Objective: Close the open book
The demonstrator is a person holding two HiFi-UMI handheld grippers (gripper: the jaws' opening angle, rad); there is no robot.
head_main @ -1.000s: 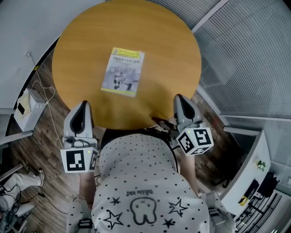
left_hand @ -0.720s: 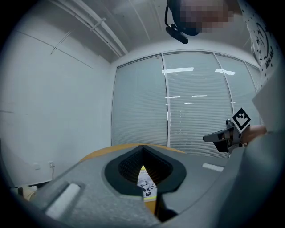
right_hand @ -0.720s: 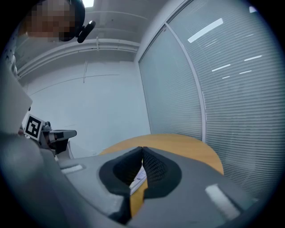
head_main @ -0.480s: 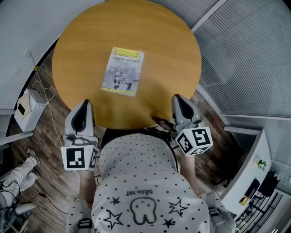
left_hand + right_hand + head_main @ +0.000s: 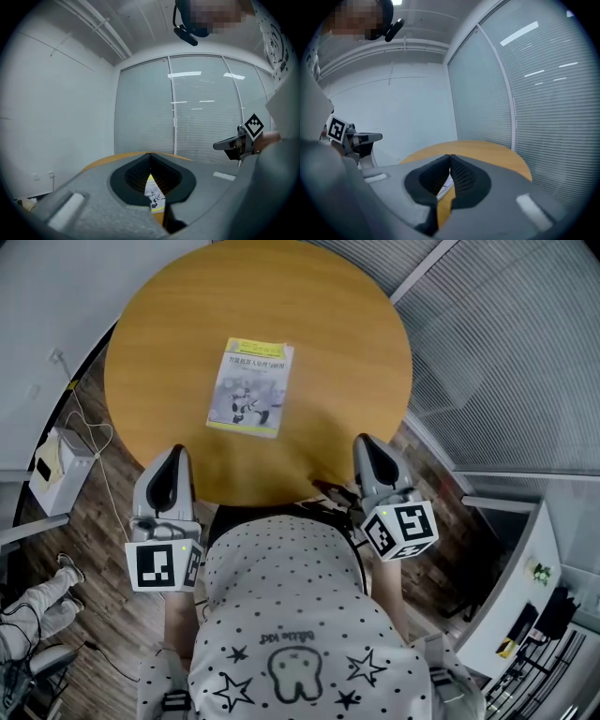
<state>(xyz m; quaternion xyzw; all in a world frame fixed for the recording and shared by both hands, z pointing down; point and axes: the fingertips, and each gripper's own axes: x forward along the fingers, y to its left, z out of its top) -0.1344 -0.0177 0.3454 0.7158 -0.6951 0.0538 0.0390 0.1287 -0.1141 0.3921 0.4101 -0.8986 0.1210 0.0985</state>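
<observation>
A thin book (image 5: 250, 388) lies flat and closed on the round wooden table (image 5: 328, 334), with its grey and yellow cover facing up. My left gripper (image 5: 174, 454) hovers at the table's near edge, left of the book, jaws shut with nothing in them. At the near right edge my right gripper (image 5: 366, 442) is also shut and empty. In the left gripper view the left gripper (image 5: 150, 157) points over the table, and the book (image 5: 153, 192) shows through the gap below the tips. In the right gripper view the right gripper (image 5: 450, 157) has its pads together, with the book (image 5: 444, 187) beyond.
The person stands against the table's near edge. A white box (image 5: 56, 470) and cables lie on the wooden floor at the left. Another person's legs (image 5: 37, 606) show at the lower left. Glass walls with blinds (image 5: 506, 352) run along the right.
Both grippers and the book have stayed in place. Only the other person's legs at the lower left have shifted.
</observation>
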